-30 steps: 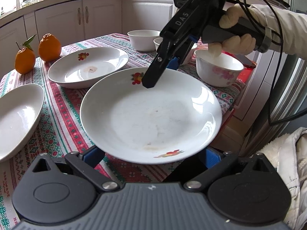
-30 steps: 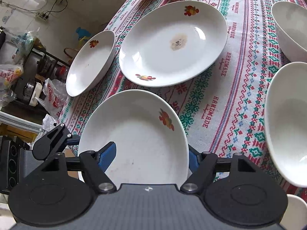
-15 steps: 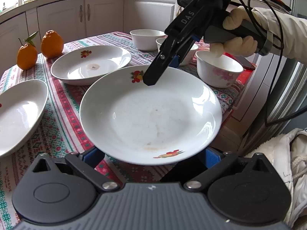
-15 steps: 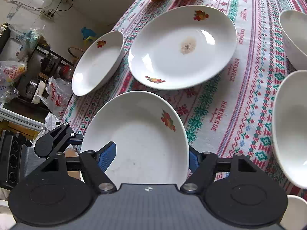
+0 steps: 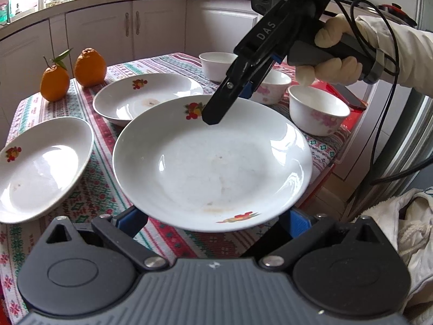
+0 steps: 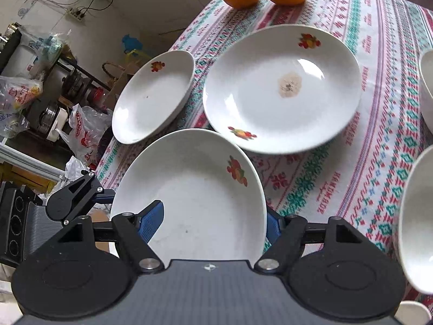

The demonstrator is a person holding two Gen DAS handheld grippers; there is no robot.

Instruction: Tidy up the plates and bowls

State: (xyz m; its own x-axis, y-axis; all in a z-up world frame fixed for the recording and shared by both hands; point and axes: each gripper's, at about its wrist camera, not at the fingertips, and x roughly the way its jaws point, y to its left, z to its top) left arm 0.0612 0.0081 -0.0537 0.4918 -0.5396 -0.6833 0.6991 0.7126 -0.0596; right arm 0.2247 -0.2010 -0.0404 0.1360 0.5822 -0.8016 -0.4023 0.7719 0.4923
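A white plate with fruit prints [image 5: 211,162] is held above the table; it also shows in the right wrist view [image 6: 194,200]. My right gripper [image 5: 213,117] is shut on its far rim, one finger on top. My left gripper's fingers are under the near rim, mostly hidden by the plate; whether it grips I cannot tell. A second plate [image 5: 146,97] lies behind, also in the right wrist view [image 6: 281,86]. A third plate [image 5: 40,165] lies at the left, also in the right wrist view [image 6: 154,94].
Three white bowls [image 5: 316,111] [image 5: 270,86] [image 5: 216,61] stand at the back right. Two oranges [image 5: 89,67] sit at the far left corner. The patterned tablecloth [image 6: 379,135] covers the table. A phone [image 5: 349,97] lies by the right edge. Cabinets stand behind.
The held plate has risen and moved toward the second plate; its far rim now overlaps that plate's near edge in the left wrist view. Both grippers moved with it.
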